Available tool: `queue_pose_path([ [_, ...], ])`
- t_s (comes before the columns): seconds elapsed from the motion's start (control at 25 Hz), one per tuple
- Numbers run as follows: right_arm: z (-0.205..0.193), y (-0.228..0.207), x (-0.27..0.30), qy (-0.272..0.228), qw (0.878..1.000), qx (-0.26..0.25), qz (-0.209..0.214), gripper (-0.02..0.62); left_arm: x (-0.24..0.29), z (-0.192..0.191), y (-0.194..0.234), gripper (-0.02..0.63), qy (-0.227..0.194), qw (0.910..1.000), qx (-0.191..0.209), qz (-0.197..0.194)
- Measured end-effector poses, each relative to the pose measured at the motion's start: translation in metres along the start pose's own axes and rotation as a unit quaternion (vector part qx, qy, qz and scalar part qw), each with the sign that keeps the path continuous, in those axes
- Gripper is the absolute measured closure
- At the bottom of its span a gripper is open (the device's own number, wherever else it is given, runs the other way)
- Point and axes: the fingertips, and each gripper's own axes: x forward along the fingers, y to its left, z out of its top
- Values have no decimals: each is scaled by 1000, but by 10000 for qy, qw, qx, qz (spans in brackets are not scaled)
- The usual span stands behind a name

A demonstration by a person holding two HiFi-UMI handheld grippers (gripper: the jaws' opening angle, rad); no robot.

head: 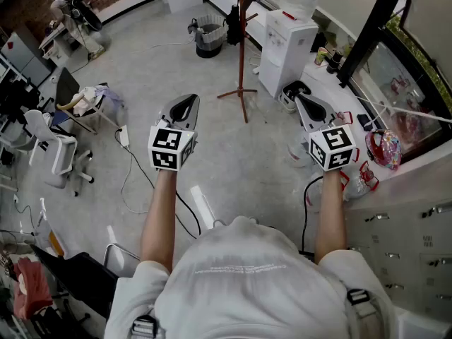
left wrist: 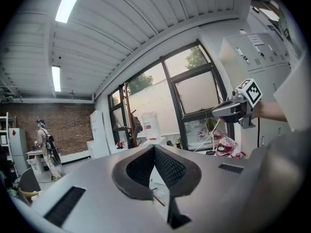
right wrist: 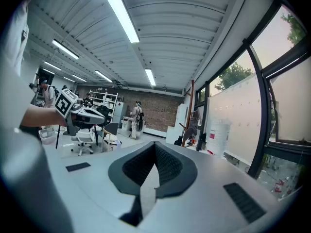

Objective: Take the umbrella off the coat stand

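Observation:
The coat stand [head: 241, 55] is a reddish-brown pole on spread feet, far ahead on the grey floor. A dark folded umbrella [head: 233, 24] hangs from its upper hooks. The stand shows small in the left gripper view [left wrist: 127, 116] and in the right gripper view [right wrist: 191, 111], the umbrella [left wrist: 136, 125] beside the pole. My left gripper [head: 185, 106] and right gripper [head: 306, 100] are held out side by side, well short of the stand. The left gripper [left wrist: 154, 147] is shut and holds nothing. The right gripper [right wrist: 155, 144] has its tips together and is also bare.
A white water dispenser [head: 285, 46] stands right of the stand, and a bin [head: 209, 37] to its left. A counter [head: 353, 108] with clutter runs along the right under the window. White chairs [head: 59, 152] and floor cables [head: 130, 182] lie left. A person [head: 70, 11] stands far left.

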Motion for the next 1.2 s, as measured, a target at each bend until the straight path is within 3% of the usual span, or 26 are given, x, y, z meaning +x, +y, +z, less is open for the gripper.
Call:
queue_pose_path([
  [0.16,3,4,6,-37,10000,57,-2,572,-1,-1,2,592,38,10000,40,-68],
  [0.32,7,10,12,-212,9992,337,14,572,-5,-5,5,592,100,9989,443,-124],
  [0.56,10,35,23,-212,9991,364,28,572,-22,-9,30,592,-83,9997,-89,-216],
  [0.76,9,57,32,-130,9994,318,-4,572,-29,-14,46,592,-299,9992,35,-245],
  [0.92,3,61,42,2,9995,316,4,572,-21,-25,57,592,-222,9995,-48,-237],
  [1.2,-2,28,95,-36,9989,453,-103,572,25,-44,89,592,51,9999,-24,-99],
])
